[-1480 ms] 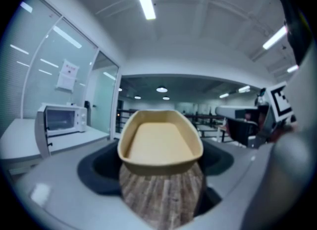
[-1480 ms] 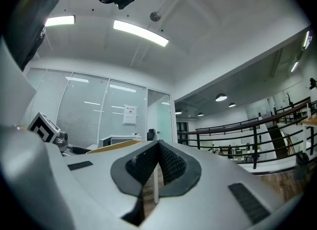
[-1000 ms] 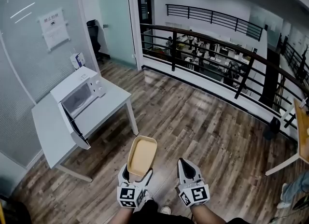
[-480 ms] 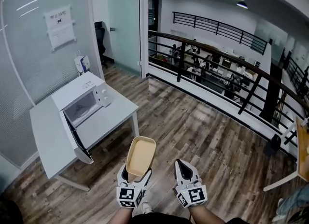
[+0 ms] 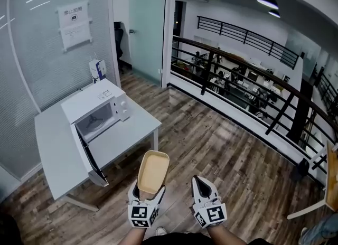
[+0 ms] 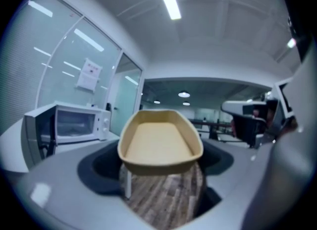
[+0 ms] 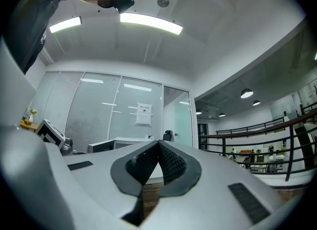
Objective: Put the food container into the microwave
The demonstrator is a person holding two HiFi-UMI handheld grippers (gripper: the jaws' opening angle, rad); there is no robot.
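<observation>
My left tongs (image 5: pixel 150 190): spread wide, pinching the near end of the tan food container (image 5: pixel 153 170), which juts forward, empty, above the wooden floor (image 5: pixel 227 149). My right tongs (image 5: pixel 200 181): pressed together, nothing between them, just beside my left. White microwave (image 5: pixel 97 113): on the white surface (image 5: pixel 55 143), its door (image 5: pixel 94 160) swung open, well apart from the container.

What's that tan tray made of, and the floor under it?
The food container: probably matte moulded plastic or pulp fibre; even tan colour, thin rim, no gloss. The floor: wood or wood-look laminate planks; brown grain, staggered board seams, slight sheen.
</observation>
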